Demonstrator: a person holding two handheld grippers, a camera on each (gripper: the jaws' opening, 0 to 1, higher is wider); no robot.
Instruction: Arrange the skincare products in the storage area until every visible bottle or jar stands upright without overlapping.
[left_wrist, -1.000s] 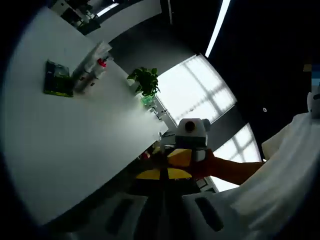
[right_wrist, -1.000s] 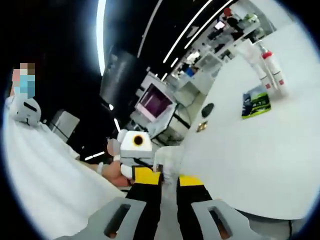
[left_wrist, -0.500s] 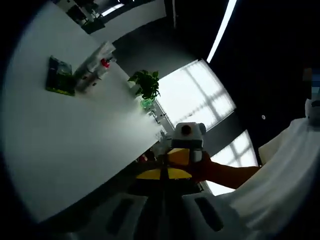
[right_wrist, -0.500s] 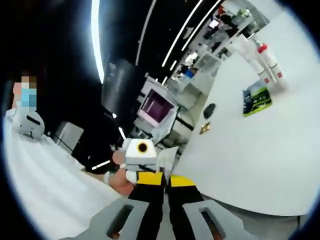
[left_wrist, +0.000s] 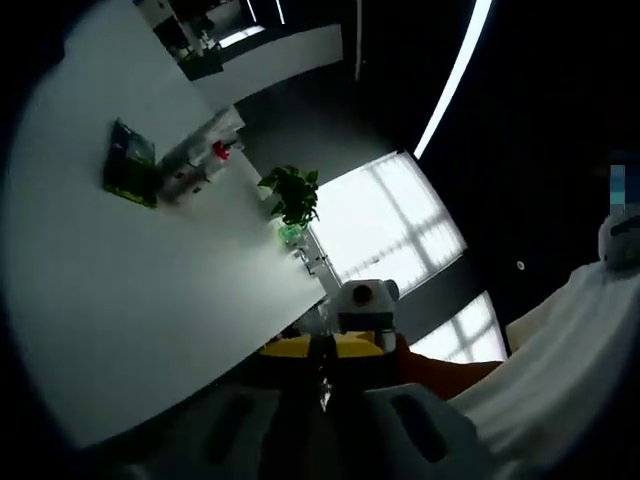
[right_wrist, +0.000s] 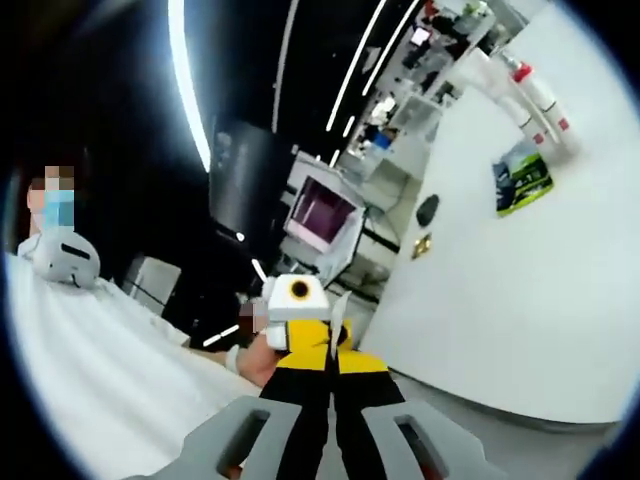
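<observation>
Both grippers are held off the edge of the white worktop (left_wrist: 150, 300), facing each other, so no product is in hand and the arranging looks not yet begun or between reaches. In the left gripper view the left gripper (left_wrist: 322, 415) has its fingers clenched together with nothing between them; in the right gripper view the right gripper (right_wrist: 330, 425) is likewise closed on nothing.

The skincare bottles (left_wrist: 195, 160) cluster at the far side of the worktop, just beside a green packet (left_wrist: 130, 165); in the right gripper view the same bottles (right_wrist: 530, 95) appear as white bottles, one red-capped. Whether each stands upright is too small to tell.

The next move, as I judge it, calls for bringing a gripper across the worktop toward that cluster and releasing its fingers before reaching for a bottle.
</observation>
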